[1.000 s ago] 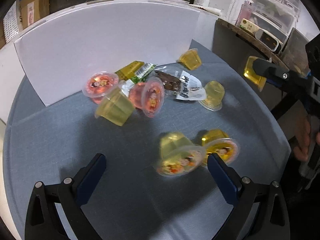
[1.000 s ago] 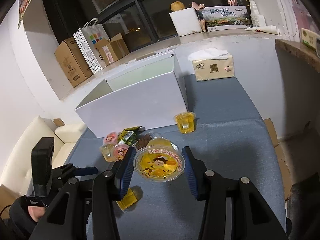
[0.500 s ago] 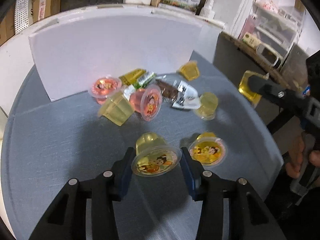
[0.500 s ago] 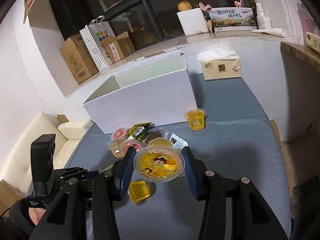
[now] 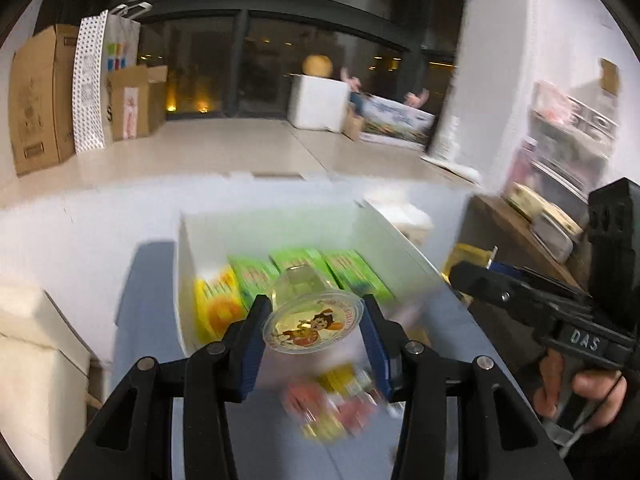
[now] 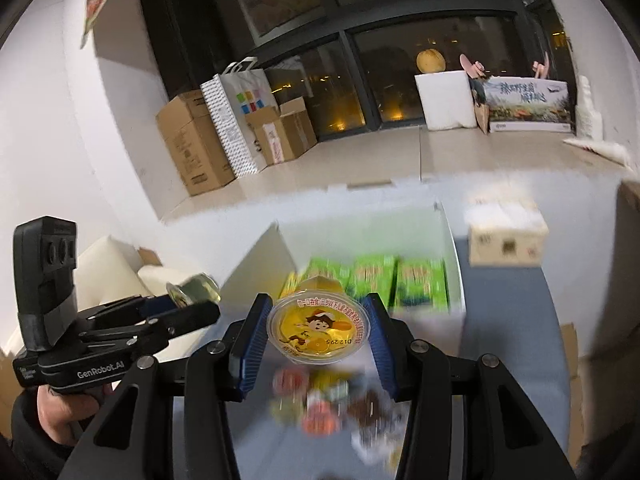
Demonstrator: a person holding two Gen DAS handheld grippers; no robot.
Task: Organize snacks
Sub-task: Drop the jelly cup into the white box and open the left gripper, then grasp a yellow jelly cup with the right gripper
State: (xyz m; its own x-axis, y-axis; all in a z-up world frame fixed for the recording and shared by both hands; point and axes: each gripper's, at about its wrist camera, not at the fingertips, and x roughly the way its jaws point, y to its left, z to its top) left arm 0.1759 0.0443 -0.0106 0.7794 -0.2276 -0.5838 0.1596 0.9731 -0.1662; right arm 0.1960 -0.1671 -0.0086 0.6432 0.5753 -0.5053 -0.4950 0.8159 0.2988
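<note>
My left gripper [image 5: 314, 326] is shut on a pale yellow jelly cup [image 5: 312, 320] with a cartoon lid, held up over the near wall of the white box [image 5: 182, 280]. My right gripper [image 6: 318, 330] is shut on an orange-yellow jelly cup [image 6: 318, 330], also raised in front of the white box [image 6: 264, 256]. Green snack packs [image 5: 292, 266] and a yellow pack [image 5: 216, 304] lie inside the box. The remaining snacks [image 5: 332, 408] lie blurred on the grey table below. Each gripper shows in the other's view: the right [image 5: 472, 274] and the left [image 6: 192, 296], both with a cup.
A tissue box [image 6: 506, 236] stands on the grey table right of the white box. A cream sofa [image 5: 36, 352] is at the left. Cardboard boxes [image 6: 192, 144] and a paper bag [image 6: 236, 116] stand on the sill behind. A hand [image 5: 592, 388] grips the right tool.
The left gripper closed on a pale jelly cup on the table and lifted it. Both grippers rose and tipped upward, so the inside of the white box came into view.
</note>
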